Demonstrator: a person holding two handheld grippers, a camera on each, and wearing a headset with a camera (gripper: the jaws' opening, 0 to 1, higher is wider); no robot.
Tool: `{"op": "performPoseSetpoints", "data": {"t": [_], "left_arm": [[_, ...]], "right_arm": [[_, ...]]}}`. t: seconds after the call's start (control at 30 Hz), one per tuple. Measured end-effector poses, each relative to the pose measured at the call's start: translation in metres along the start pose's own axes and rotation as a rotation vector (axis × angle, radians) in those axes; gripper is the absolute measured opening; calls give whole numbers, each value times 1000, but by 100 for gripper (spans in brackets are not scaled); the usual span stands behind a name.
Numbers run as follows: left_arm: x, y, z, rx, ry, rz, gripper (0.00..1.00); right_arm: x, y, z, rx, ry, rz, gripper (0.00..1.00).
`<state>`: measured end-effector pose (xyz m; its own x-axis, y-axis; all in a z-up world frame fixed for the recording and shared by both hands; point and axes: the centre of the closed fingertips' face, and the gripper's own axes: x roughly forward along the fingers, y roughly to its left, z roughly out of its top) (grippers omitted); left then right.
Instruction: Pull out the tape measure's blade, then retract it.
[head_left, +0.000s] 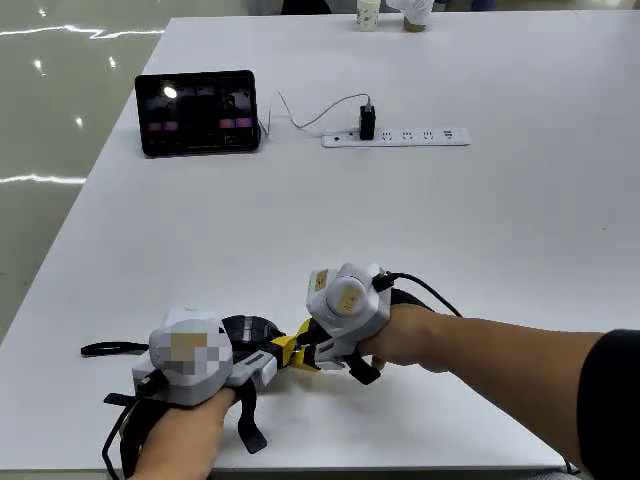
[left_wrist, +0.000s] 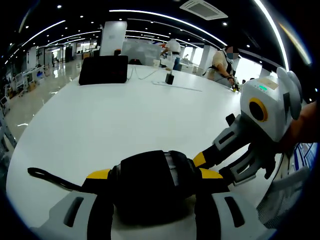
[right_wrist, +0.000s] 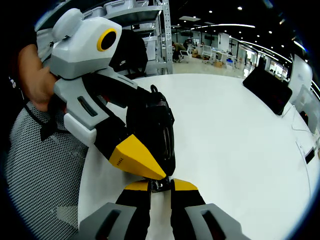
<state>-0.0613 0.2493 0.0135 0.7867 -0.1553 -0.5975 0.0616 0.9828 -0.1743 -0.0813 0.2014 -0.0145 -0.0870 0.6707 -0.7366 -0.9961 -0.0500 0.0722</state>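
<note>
The left hand-held gripper (left_wrist: 154, 175) is clamped across the black, round-bodied plastic tape measure (left_wrist: 150, 192). Its two yellow-tipped jaws press against opposite flanks of the case, which rests on the white tabletop (head_left: 400, 220). The right hand-held gripper (right_wrist: 161, 186) meets the tape measure from the side opposite the left one, nose to nose with it. Its jaws are drawn narrow and appear to pinch the small metal end hook (right_wrist: 160, 184) of the blade right at the case's mouth. No length of blade shows outside the tape measure, so the pull-out looks not yet begun.

The coming move turns on the line of the blade. It should leave the case straight toward the right hand-held gripper, along that gripper's own jaws and flat to the tabletop. The right hand is therefore the one placed to draw, backing directly away from the tape measure, while the left serves as anchor. A pull off that line would likely twist the case in its clamp or slip the hook. A thin black wrist strap (head_left: 110, 348) lies beyond the tape measure on the side away from the right hand-held gripper, clear of the pull path.
</note>
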Motion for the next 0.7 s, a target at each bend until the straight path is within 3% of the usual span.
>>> {"op": "performPoseSetpoints", "data": {"t": [0.7], "left_arm": [[-1,-2,1,15,-22,4,64]], "right_arm": [[0,1,-1,38,4,-27,13]]}}
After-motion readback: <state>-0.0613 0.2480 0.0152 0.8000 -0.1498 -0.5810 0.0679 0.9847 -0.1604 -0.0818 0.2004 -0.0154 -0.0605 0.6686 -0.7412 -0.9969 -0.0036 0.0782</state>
